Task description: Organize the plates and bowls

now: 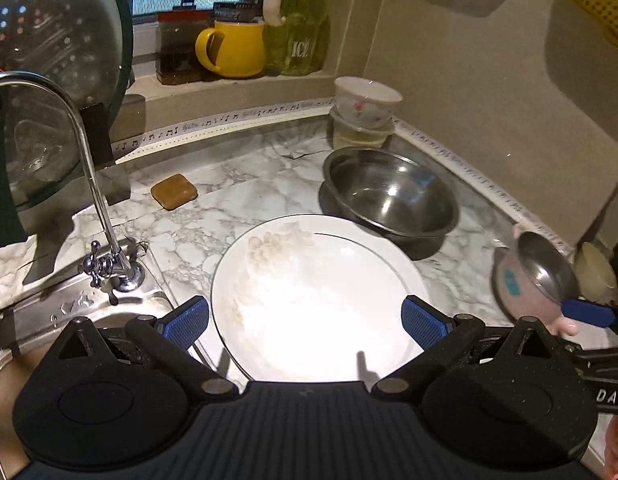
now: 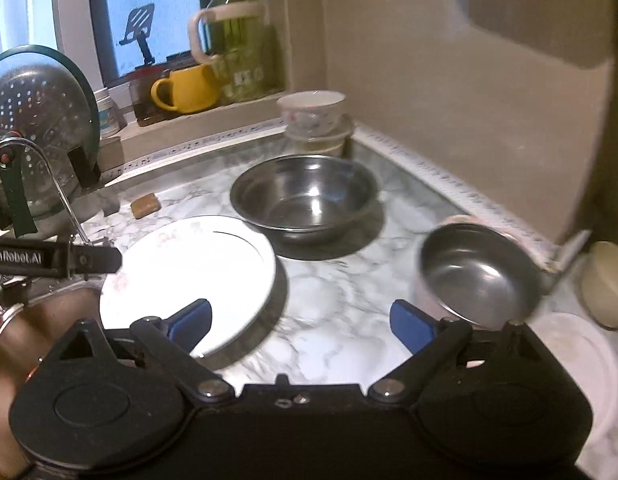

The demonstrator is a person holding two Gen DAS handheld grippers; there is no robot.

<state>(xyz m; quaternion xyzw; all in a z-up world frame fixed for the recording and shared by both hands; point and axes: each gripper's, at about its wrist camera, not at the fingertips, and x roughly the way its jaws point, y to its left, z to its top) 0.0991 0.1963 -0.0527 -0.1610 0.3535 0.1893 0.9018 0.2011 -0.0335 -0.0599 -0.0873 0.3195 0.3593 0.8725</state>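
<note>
A white plate (image 1: 309,300) with faint pattern lies on the marble counter (image 1: 237,196) beside the sink. My left gripper (image 1: 305,322) hovers over its near half, open, with blue pads (image 1: 187,320) wide apart and not pressing on it. Behind the plate stands a large steel bowl (image 1: 389,196). A small pink bowl with a steel lining (image 2: 477,272) is tilted and blurred, just beyond the right finger of my right gripper (image 2: 303,324). That gripper is open, with only bare counter between its fingers. A white bowl (image 2: 313,114) tops a stack in the corner.
A curved faucet (image 1: 89,168) and steel sink (image 1: 109,320) are at the left, with a colander (image 1: 49,40) behind. A brown soap bar (image 1: 173,191) lies on the counter. A yellow mug (image 1: 233,48) and green pitcher (image 1: 297,20) stand on the sill. A white dish (image 2: 581,364) and cream bowl (image 2: 607,284) sit at the right.
</note>
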